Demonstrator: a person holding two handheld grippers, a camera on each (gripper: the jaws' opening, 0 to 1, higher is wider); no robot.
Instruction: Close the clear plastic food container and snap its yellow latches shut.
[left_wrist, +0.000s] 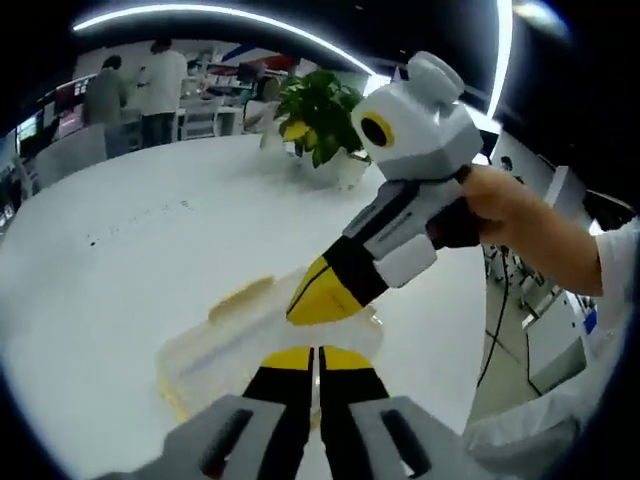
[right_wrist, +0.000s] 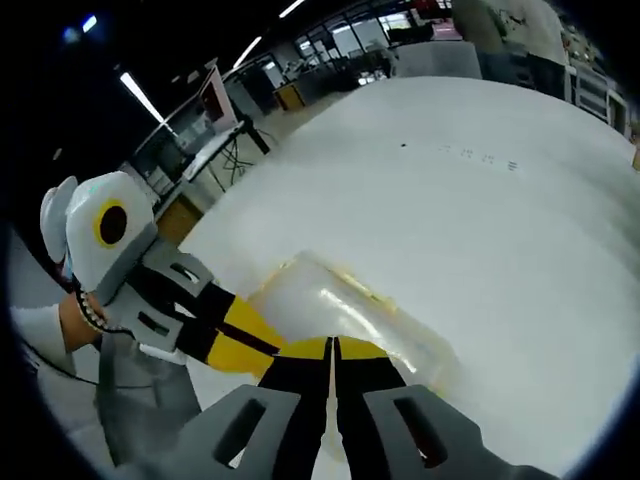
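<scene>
In the left gripper view, my left gripper rises from six o'clock, its two yellow-tipped black jaws pressed together with only a hairline seam between them and nothing caught there. Its tips sit over the near edge of the clear plastic container, which lies on the white table around seven to eight o'clock of the frame. One yellow latch shows along the container's far edge, a pale yellow strip; I cannot tell whether it is snapped down. My right gripper comes in from one o'clock, held in my hand, and its yellow nose is down on the container's top near the centre, jaws together. At twelve o'clock a green potted plant stands at the table's far edge, and at ten o'clock two people stand beyond it.

In the right gripper view, the left gripper enters from nine o'clock, its yellow tip touching the container just beside my right gripper, whose jaws are also closed together on nothing. The container sits at the centre, lid lying on top, a thin yellow edge along its upper side. Small dark marks on the table at one o'clock are too blurred to read; I can make out no brand or label anywhere.
</scene>
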